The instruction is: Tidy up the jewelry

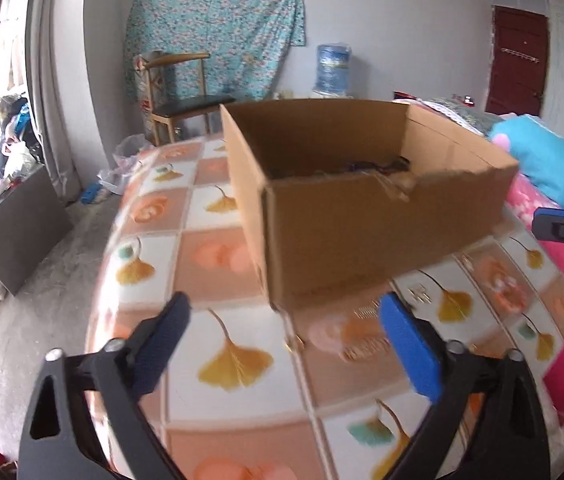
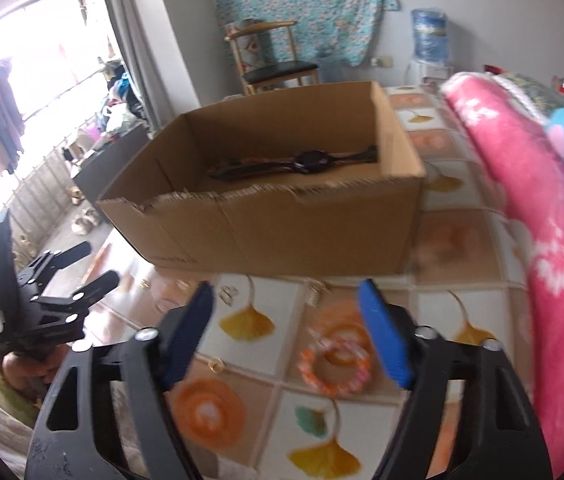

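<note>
Nearest the right wrist lens: right gripper (image 2: 286, 326), black angular arms tipped with flat blue ribbed pads, jaws spread with nothing between them, hovering over a glossy checked tabletop (image 2: 462, 236) printed with yellow ginkgo leaves and orange blossoms. Just beyond those pads, lying flat on an orange square: a beaded bracelet (image 2: 336, 368), a ring of pink, orange and white beads, blurred. Scattered left and farther on the same surface: small gold-coloured pieces, among them a little ring (image 2: 215, 365) and a clip-like earring (image 2: 229, 293); finer shape impossible to tell.

Low at the left edge of that view: left gripper (image 2: 94, 264), matte black, jaws likewise spread and empty, held up by a hand (image 2: 22, 372) in a pale green cuff.

Farther back, centred on the tabletop: an open cardboard box (image 2: 282, 228), plain brown corrugated board with a ragged, torn near rim. Inside on its floor: a dark wristwatch (image 2: 310, 160), round face, straps stretched flat, beside other dark strap-like items too blurred to name.

Along the right: a fluffy pink blanket (image 2: 522, 208) with white blotches. Against the far wall: a wooden chair (image 2: 274, 60) with a dark seat, under a hanging teal floral cloth (image 2: 306, 4).
</note>
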Tool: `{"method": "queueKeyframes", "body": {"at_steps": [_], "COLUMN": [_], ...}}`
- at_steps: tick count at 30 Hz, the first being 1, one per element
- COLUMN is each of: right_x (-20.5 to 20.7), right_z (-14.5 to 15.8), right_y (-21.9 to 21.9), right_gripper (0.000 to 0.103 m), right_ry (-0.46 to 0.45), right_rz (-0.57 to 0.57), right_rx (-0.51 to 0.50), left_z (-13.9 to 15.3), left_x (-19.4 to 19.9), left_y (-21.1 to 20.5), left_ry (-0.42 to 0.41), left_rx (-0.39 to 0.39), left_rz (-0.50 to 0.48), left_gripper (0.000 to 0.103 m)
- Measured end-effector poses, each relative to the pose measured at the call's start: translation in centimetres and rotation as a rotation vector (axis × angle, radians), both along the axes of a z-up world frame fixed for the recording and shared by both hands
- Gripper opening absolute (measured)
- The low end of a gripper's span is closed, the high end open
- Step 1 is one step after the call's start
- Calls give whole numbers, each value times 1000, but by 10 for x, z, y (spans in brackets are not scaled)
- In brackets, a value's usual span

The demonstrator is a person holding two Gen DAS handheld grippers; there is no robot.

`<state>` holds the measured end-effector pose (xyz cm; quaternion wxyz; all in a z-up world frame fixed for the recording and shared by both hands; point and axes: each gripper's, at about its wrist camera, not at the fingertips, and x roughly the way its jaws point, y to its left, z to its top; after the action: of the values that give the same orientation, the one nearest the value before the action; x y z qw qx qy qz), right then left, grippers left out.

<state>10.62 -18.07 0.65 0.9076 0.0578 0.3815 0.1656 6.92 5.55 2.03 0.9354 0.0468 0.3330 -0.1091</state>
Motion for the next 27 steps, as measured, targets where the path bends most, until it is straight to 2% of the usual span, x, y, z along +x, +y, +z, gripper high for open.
{"method": "queueKeyframes", "body": {"at_steps": [4,8,16,21,24,27], "right_x": [24,39,44,38,23,2], "right_z": [-3,-5,-2,0,8,10], "right_y": [5,6,11,11,5,-8], "right_gripper": [36,24,22,22,23,23], "right_ry": [48,76,43,12,-25,-22], "right_rz": [17,24,26,16,11,1], "right_rx": [46,75,82,46,16,-11], "left_z": [3,3,3,4,10,11], "left_x": [20,33,51,51,35,15], "left_y": [-1,-5,3,6,9,3], "left_ry": [3,3,3,1,-9,9], "left_rx": [16,55,54,10,-40,-81], "left_rz": [14,22,54,64,23,-50], "left_gripper": [83,81,81,81,81,81]}}
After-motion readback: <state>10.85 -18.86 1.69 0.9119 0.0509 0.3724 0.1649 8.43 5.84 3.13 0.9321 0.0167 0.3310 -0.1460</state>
